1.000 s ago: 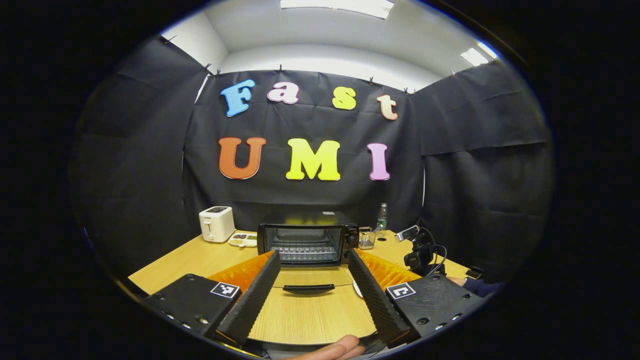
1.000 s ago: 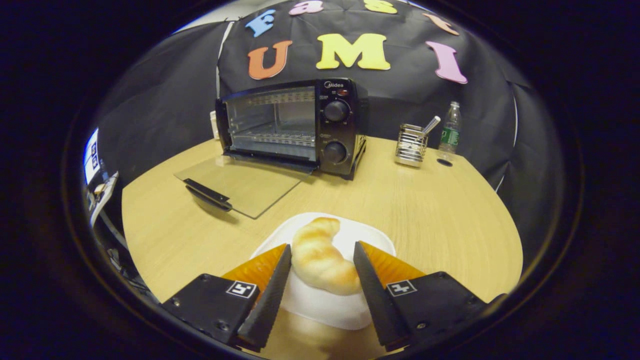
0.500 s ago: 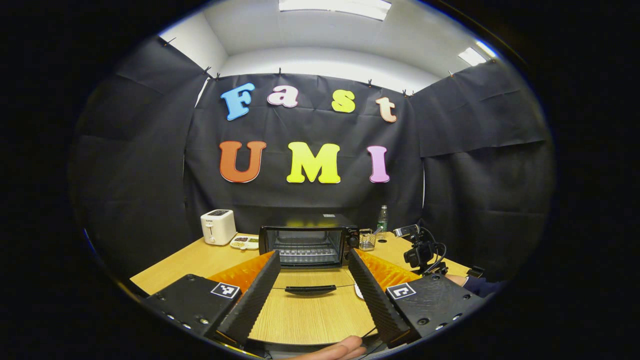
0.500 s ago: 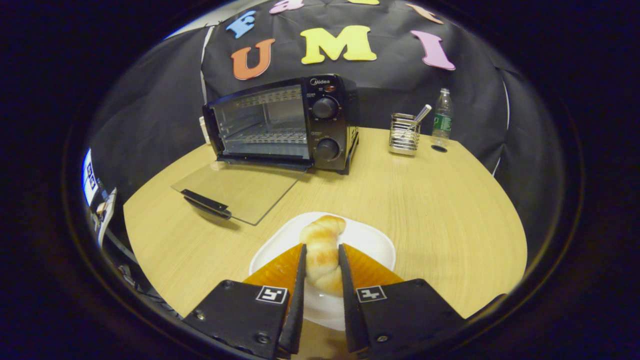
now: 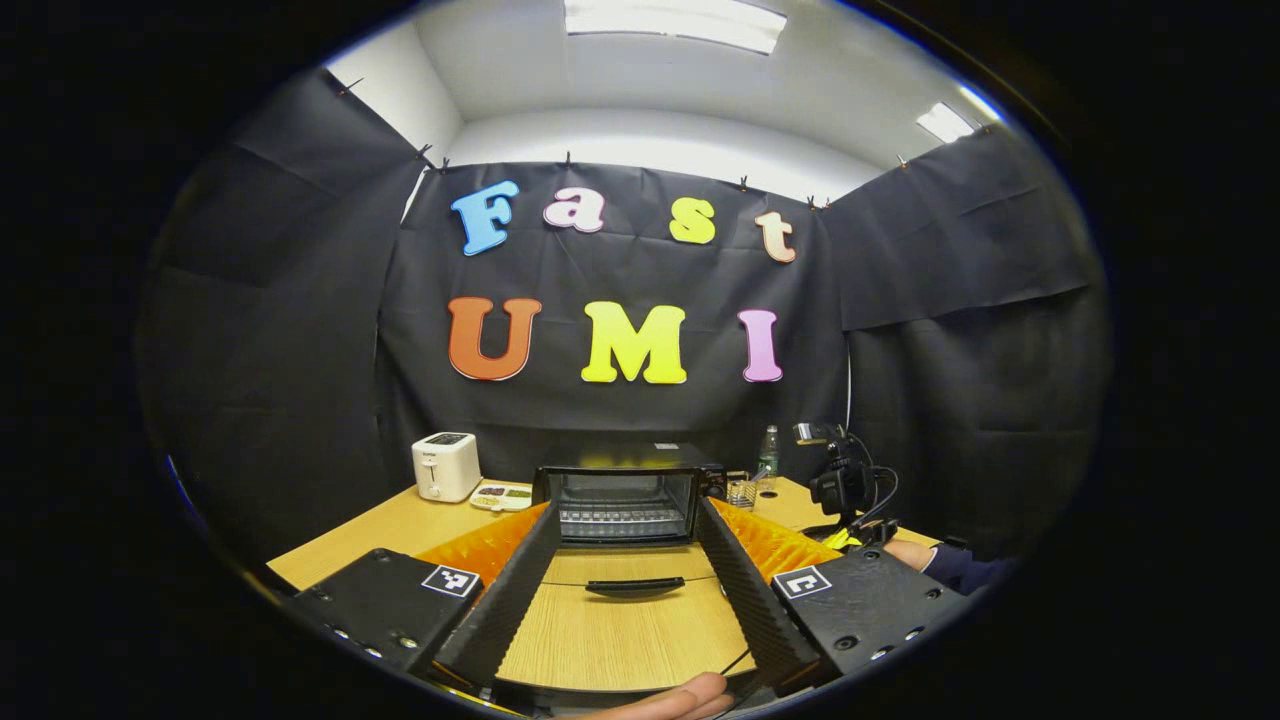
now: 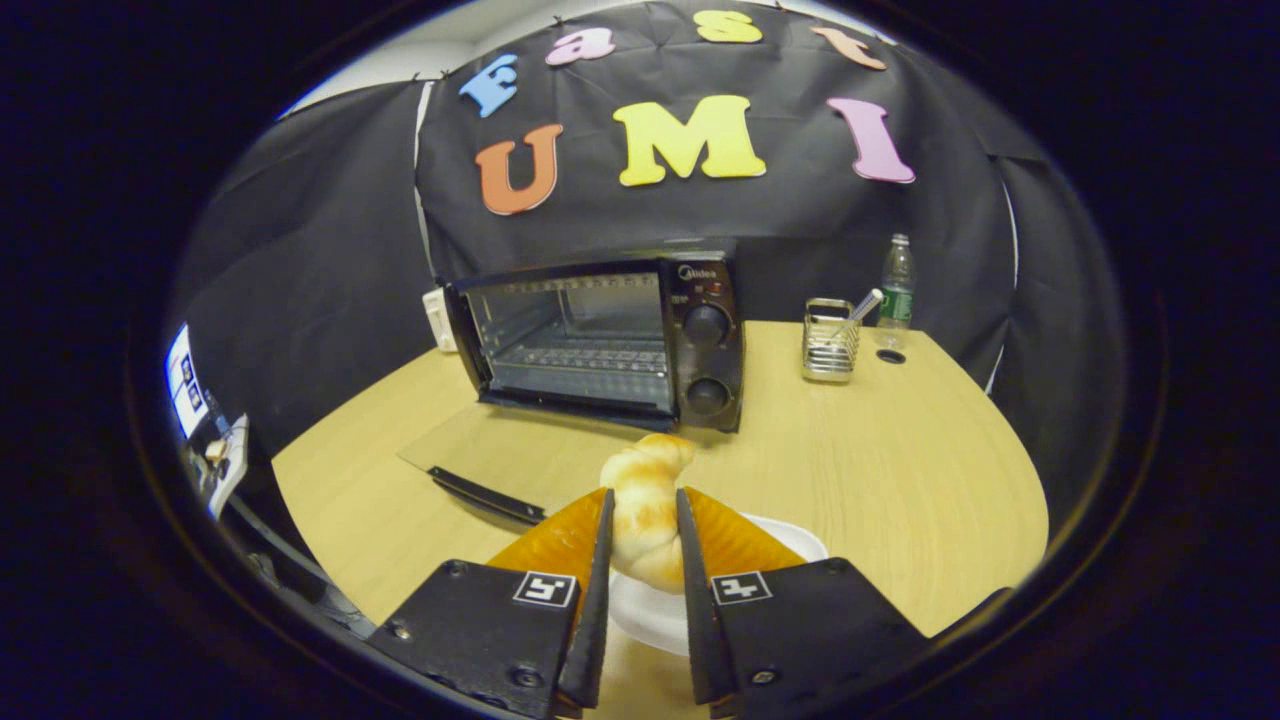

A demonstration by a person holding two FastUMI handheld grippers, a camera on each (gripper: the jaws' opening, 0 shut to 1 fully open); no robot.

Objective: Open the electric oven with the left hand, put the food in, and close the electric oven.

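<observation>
In the right gripper view, the right gripper (image 6: 643, 535) is clenched on the bread (image 6: 645, 500), a twisted roll pinched from both sides. The roll's long axis runs along the fingers, its far end past the fingertips and pointing at the oven (image 6: 610, 340). It is lifted above the white plate (image 6: 780, 545), which lies on the near part of the wooden table (image 6: 900, 480), under the gripper.

Beyond the roll the oven's glass door (image 6: 500, 465) lies folded down flat toward the near left, its dark handle (image 6: 487, 496) at the near edge. The door lies between the roll and the oven mouth; the air above it looks free. The cavity is open, a wire rack (image 6: 590, 360) inside, two knobs on the panel at its right. Right of the oven stand a wire holder (image 6: 830, 340) with a utensil and, farther, a bottle (image 6: 897, 275).

In the left gripper view, the left gripper (image 5: 625, 570) hangs released near the table's near edge, fingers wide apart around nothing, aimed at the oven's open door. A fingertip (image 5: 690, 692) shows at the bottom edge. At far left a white toaster (image 5: 446, 466) stands with a small tray (image 5: 504, 494) beside it; at right a camera (image 5: 842, 485) on a mount, and a sleeve (image 5: 955, 570) near it
</observation>
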